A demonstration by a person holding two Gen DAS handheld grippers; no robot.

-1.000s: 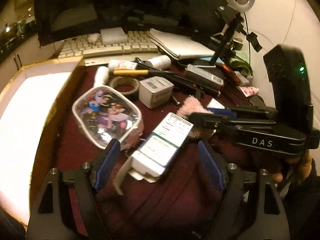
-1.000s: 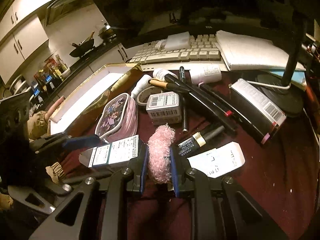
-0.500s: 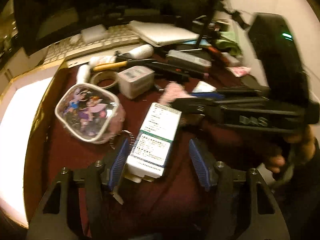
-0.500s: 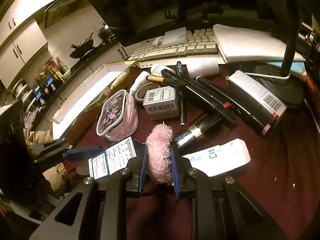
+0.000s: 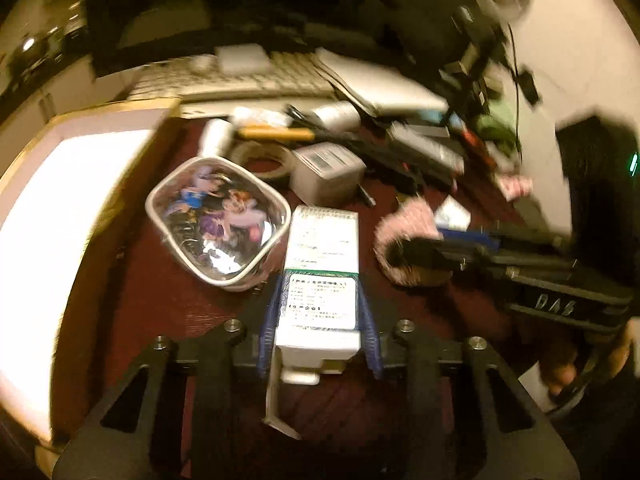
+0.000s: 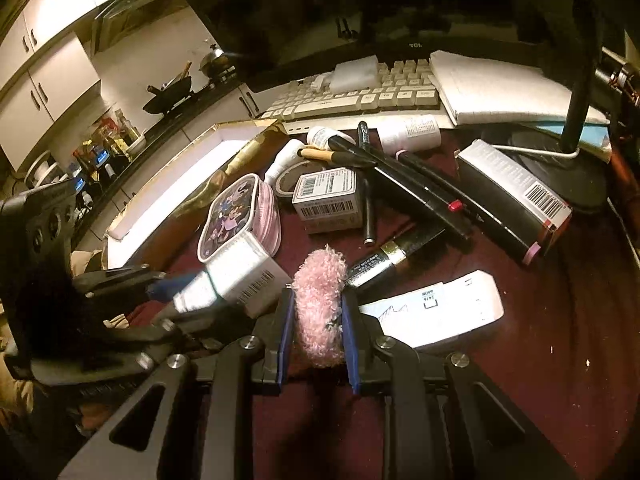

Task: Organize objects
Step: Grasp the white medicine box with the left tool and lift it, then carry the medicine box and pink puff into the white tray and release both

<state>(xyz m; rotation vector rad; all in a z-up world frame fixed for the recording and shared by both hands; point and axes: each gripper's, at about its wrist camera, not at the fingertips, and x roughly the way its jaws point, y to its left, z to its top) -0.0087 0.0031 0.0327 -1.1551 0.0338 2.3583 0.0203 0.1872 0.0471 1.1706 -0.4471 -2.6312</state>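
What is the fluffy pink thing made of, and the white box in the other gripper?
The pink thing looks like soft fuzzy yarn or plush: its surface is shaggy and matte. The white box looks like thin printed cardboard: flat faces, sharp folded edges, an end flap hanging open.

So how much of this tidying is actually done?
Hardly any. The gold-edged tray looks empty. In hand: the left claw grips a white carton, and the right claw pinches a pink fluffy scrunchie. Still loose on the table: cartoon pouch, barcode box, pens, black box.
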